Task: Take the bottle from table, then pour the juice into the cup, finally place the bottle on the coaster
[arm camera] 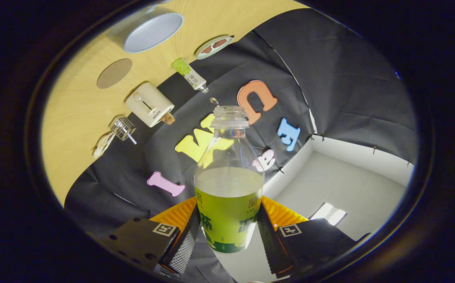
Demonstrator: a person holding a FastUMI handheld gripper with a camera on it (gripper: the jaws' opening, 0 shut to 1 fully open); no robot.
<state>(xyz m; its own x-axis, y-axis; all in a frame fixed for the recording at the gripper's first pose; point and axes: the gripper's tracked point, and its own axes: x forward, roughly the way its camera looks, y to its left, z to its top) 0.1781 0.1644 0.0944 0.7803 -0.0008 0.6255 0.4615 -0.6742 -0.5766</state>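
Pale wood grain marks the table [74, 106], which the tilted gripper view shows slanting away beyond the booth's black cloth wall [329, 86], with a white panel [341, 184] off to one side. The gripper [227, 232] is pinching the bottle [229, 184]: both fingers [186, 239] press against its green-labelled lower body, one on each side, so the bottle sits squarely between them and rises straight ahead along their line. Its cap is off and the open neck points away from the fingers. Greenish juice fills roughly the lower half, its surface lying just above the label, and the clear upper part lets the wall show through.

Well beyond the bottle's mouth, several things rest on the table. Farthest away is the cup [152, 31], a light blue-grey one seen from its open top. Near it lies the coaster [114, 73], a flat brownish round disc, bare on the wood. Closer to the wall edge sit a cream-coloured boxy device [149, 104] with a knob, a small clear glass piece with a metal stem [123, 128], a green and white tube [189, 74], and a small patterned dish [213, 46]. The bottle is held in the air, well apart from the cup and the coaster, touching nothing but the fingers.
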